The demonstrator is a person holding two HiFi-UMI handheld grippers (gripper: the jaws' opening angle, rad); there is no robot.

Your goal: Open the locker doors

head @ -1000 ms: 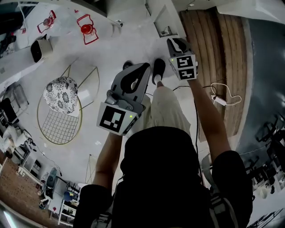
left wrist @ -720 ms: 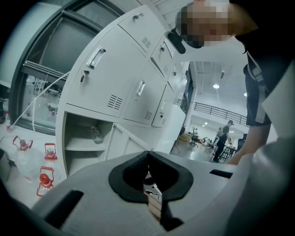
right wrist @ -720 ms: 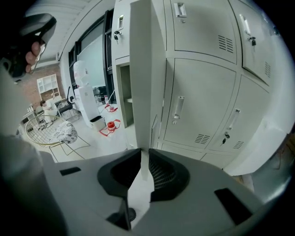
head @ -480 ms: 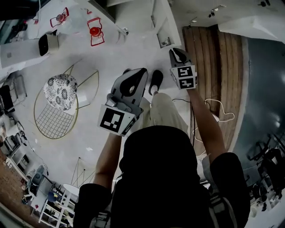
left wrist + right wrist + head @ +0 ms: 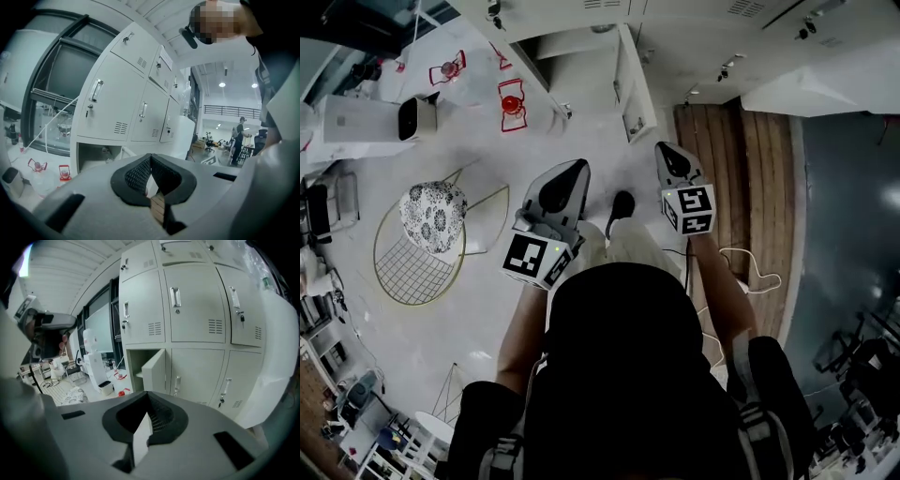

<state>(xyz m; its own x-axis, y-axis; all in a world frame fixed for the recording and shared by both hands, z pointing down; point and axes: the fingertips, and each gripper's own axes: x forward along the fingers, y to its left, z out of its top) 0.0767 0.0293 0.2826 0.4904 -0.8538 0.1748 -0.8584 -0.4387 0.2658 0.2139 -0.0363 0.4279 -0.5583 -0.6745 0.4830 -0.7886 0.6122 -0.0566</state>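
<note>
A bank of grey lockers [image 5: 192, 310] stands ahead, its doors shut with upright handles [image 5: 175, 297]. The lower left compartment is open, and its door [image 5: 154, 371] hangs ajar. In the head view that open door [image 5: 630, 84] is at the top, ahead of both grippers. My left gripper [image 5: 567, 173] is held in the air short of the lockers, jaws together, nothing between them. My right gripper [image 5: 668, 150] is beside it, shut and empty too. The left gripper view shows the lockers [image 5: 117, 93] from the side, beyond my left gripper [image 5: 150, 159].
A wire chair with a patterned cushion [image 5: 431, 220] stands at the left. A white box [image 5: 417, 117] and red stands [image 5: 514, 98] sit near the lockers' left end. A cable [image 5: 750, 272] lies on the wooden floor strip at the right. A person [image 5: 240, 136] stands far off.
The lockers and the open door have come further into the top of the head view. Both grippers sit lower in the picture, and the chair has shifted slightly.
</note>
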